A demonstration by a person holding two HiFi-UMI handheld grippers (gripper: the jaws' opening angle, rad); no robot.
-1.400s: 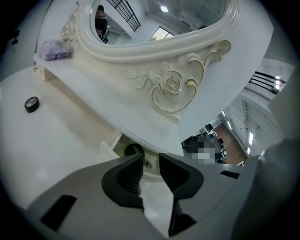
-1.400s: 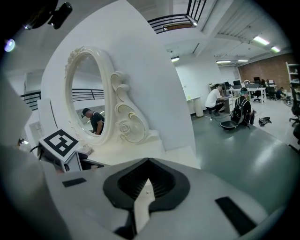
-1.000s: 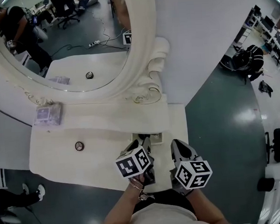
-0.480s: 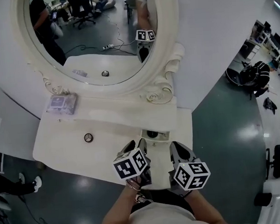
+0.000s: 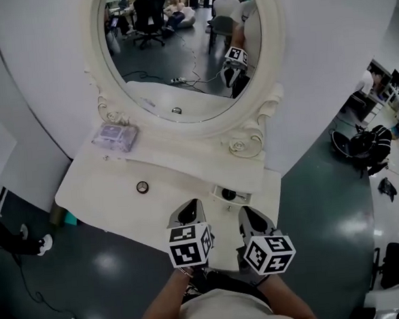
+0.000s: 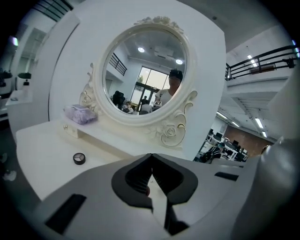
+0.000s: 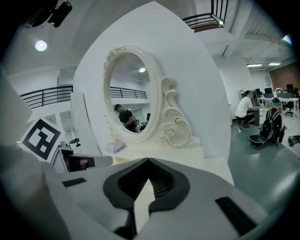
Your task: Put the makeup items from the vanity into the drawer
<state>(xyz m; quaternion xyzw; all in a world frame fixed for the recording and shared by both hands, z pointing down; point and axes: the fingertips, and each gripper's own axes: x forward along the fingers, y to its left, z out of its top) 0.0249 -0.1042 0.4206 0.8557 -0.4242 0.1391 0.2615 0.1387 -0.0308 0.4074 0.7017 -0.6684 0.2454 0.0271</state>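
Observation:
A white vanity (image 5: 106, 189) carries a small round black compact (image 5: 142, 187), which also shows as the compact (image 6: 79, 158) at the left in the left gripper view. A purplish wrapped packet (image 5: 116, 136) lies on the raised shelf under the oval mirror, and the right gripper view shows this packet (image 7: 114, 147) too. A small drawer (image 5: 222, 190) stands pulled out from that shelf with a dark item (image 5: 230, 195) in it. My left gripper (image 5: 191, 205) hovers just in front of the drawer, its jaws together (image 6: 151, 155) and nothing clearly between them. My right gripper (image 5: 247, 212) sits beside it, shut (image 7: 148, 160).
The oval mirror (image 5: 185, 47) with its carved frame rises behind the shelf and reflects the room and a person. The vanity's right end (image 5: 273, 184) drops to a dark green floor. A person's shoe (image 5: 44, 244) shows at far left.
The head view has swung so the mirror and vanity sit further right and lower. Both grippers have drawn back a little from the drawer toward the front edge.

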